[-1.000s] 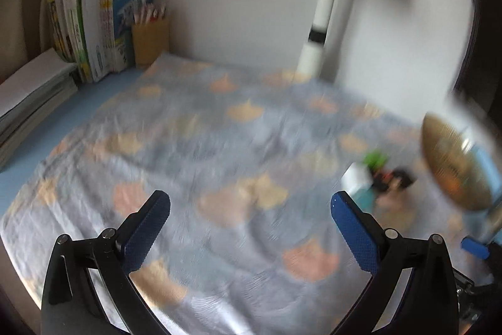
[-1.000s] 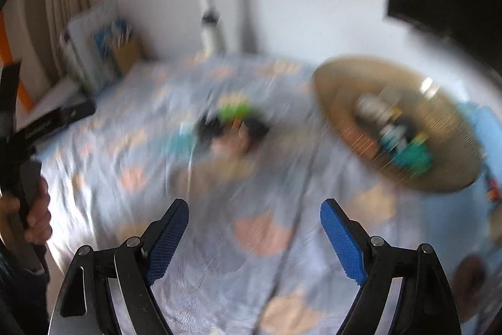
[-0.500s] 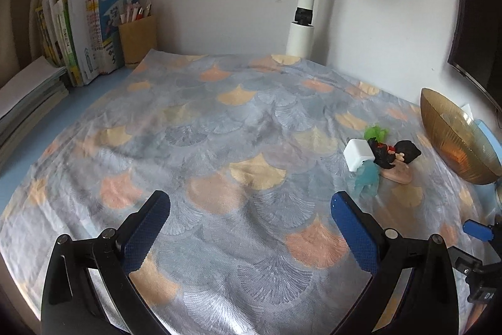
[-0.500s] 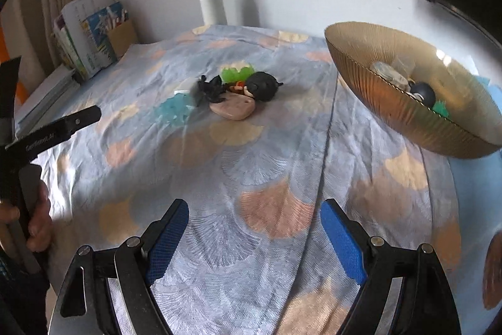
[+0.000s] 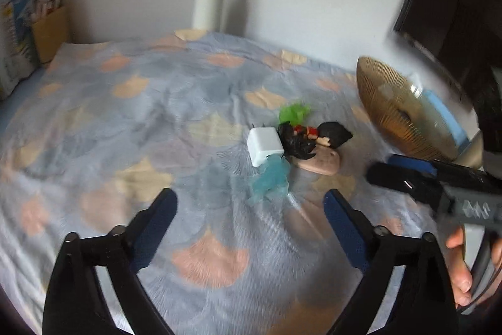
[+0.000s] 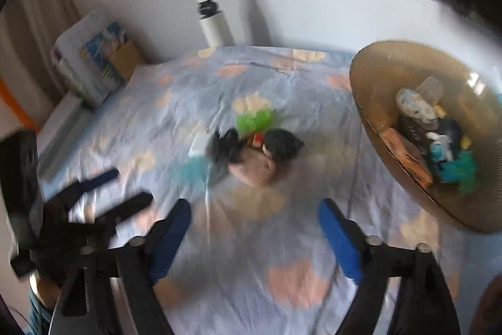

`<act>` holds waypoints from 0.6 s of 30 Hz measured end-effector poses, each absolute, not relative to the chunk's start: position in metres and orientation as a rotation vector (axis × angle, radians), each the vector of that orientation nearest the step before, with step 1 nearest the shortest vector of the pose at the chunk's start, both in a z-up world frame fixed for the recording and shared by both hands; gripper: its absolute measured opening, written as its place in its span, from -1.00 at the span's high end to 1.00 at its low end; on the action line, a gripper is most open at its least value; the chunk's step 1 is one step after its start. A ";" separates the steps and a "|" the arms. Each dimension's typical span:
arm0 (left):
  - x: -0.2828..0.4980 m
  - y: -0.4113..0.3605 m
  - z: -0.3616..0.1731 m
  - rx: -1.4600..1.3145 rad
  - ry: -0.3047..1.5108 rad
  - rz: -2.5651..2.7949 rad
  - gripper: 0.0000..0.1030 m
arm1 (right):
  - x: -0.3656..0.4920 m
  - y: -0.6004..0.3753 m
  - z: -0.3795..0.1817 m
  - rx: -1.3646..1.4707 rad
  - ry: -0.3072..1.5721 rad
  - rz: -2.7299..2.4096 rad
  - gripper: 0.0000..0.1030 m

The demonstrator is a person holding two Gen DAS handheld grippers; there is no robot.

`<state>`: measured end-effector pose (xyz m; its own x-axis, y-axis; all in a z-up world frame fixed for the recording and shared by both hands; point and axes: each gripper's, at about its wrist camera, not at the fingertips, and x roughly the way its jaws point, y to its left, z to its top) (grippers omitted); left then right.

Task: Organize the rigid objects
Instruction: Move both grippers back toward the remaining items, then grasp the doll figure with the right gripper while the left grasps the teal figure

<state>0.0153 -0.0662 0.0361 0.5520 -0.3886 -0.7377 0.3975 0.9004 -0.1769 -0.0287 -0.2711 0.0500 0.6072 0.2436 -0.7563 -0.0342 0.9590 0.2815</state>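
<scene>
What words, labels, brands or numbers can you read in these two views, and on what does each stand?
None can be read.
Books at the wall: cover print too blurred.
Right hand-held gripper: white marks on its grey body, not legible.
Box in the bowl: print blurred.

Cloth (image 5: 157,121): grey-blue w/ peach, cream scallop pattern. Bowl (image 5: 386,102), far right: ribbed gold. Charger cube (image 5: 263,145): white. Toys: green (image 5: 293,113), teal (image 5: 271,178).

One gold bowl (image 6: 376,77) stands on one patterned cloth (image 5: 125,121). Six small objects lie clustered on the cloth: white cube (image 5: 264,145), green piece (image 5: 293,112), translucent blue piece (image 5: 271,178), two black figures, pink slab (image 5: 323,164).
</scene>
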 end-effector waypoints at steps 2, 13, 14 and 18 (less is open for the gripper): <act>0.019 -0.071 0.028 0.014 0.885 -0.473 -0.56 | -0.010 -0.277 0.036 0.335 0.932 0.163 -0.22; 0.034 -0.102 0.017 0.056 0.915 -0.518 -0.02 | 0.053 -0.280 0.011 0.388 0.875 0.070 -0.22; 0.035 -0.103 0.016 0.065 0.920 -0.507 0.03 | 0.055 -0.279 0.010 0.377 0.873 0.067 -0.15; 0.033 -0.096 0.019 0.044 0.904 -0.499 0.24 | 0.056 -0.276 0.010 0.316 0.862 0.042 0.22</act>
